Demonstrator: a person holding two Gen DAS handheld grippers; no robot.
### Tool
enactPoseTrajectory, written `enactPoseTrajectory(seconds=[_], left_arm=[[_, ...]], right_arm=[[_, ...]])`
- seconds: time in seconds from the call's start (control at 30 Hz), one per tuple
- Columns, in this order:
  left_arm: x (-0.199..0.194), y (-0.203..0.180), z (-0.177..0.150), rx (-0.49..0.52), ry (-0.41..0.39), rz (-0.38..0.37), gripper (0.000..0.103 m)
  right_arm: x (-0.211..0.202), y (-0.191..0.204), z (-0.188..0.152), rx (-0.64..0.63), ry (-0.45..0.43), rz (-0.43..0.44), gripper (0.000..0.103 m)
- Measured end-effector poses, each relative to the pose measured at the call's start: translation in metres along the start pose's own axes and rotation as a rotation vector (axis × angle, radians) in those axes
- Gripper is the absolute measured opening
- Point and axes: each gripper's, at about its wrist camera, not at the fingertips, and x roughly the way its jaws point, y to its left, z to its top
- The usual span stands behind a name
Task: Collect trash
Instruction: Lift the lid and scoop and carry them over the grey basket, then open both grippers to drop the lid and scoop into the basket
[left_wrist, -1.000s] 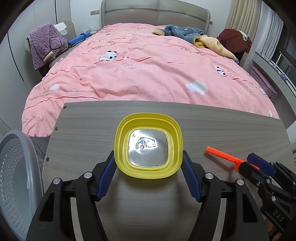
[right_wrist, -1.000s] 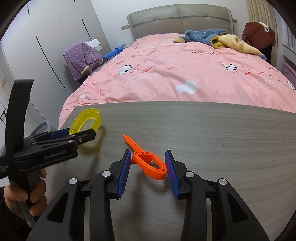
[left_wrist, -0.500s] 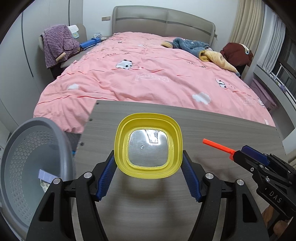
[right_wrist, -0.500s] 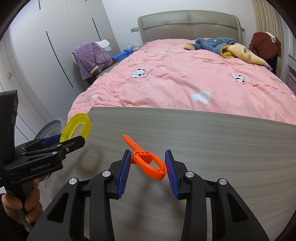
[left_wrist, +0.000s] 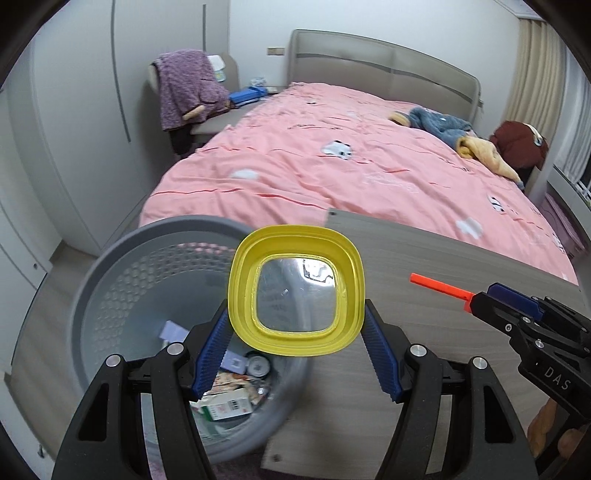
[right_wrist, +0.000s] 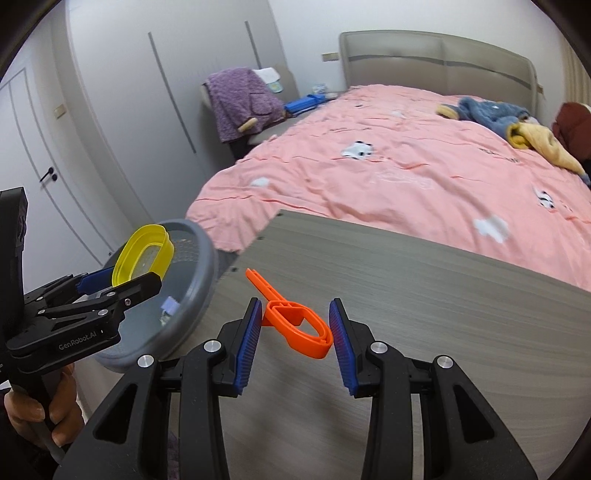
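Both your grippers have swung leftward off the middle of the grey wood-grain board (left_wrist: 424, 295) since a second ago: the left wrist view then showed only board under the yellow lid, and now the grey perforated basket (left_wrist: 122, 266) fills its lower left.

Left gripper (left_wrist: 297, 343): clenched on the yellow lid (left_wrist: 295, 291), blue pads pressing its two sides. Lid is a rounded-square yellow rim with a clear centre panel, held facing the camera. It hangs over the basket's right rim, partly above the board's left edge. In the right wrist view the same lid (right_wrist: 142, 254) sits in front of the basket's opening.

Basket contents: a small lilac slip (left_wrist: 173, 330), a can top (left_wrist: 258, 365), crumpled wrappers and a white carton (left_wrist: 229, 404) at the bottom. Rim is motion-blurred on the near side.

Right gripper (right_wrist: 295, 332): grasping the orange plastic tool (right_wrist: 295, 321), pads closed on its loop end, straight handle pointing up-left. You hold it above the board, near the board's left corner and just right of the basket. From the left wrist view only the handle tip (left_wrist: 439, 286) shows past the gripper.

Your left hand (right_wrist: 48, 406) is wrapped round the left gripper's handle.

Behind: pink bed (right_wrist: 406, 162) with blue and yellow clothing near the headboard; purple garment (left_wrist: 184, 85) draped on a chair.
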Motion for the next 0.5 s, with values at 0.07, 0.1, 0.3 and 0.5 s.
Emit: enactPoseTrajectory(seconds=[0.07, 0.1, 0.3, 0.5], left_arm=[[-0.002, 0.017, -0.002, -0.025, -0.001, 0.017, 0.066], [-0.002, 0.026, -0.004, -0.038, 0.0, 0.024, 0.066], [-0.002, 0.073, -0.016, -0.101, 0.014, 0.069, 0.066], [0.0, 0.106, -0.026, -0.117, 0.021, 0.134, 0.066]], right_arm=[[0.007, 0.017, 0.004, -0.027, 0.007, 0.021, 0.037], [0.011, 0.025, 0.006, -0.039, 0.011, 0.031, 0.037], [0.027, 0.067, 0.013, -0.102, 0.033, 0.07, 0.037], [0.045, 0.1, 0.019, -0.145, 0.054, 0.095, 0.037]])
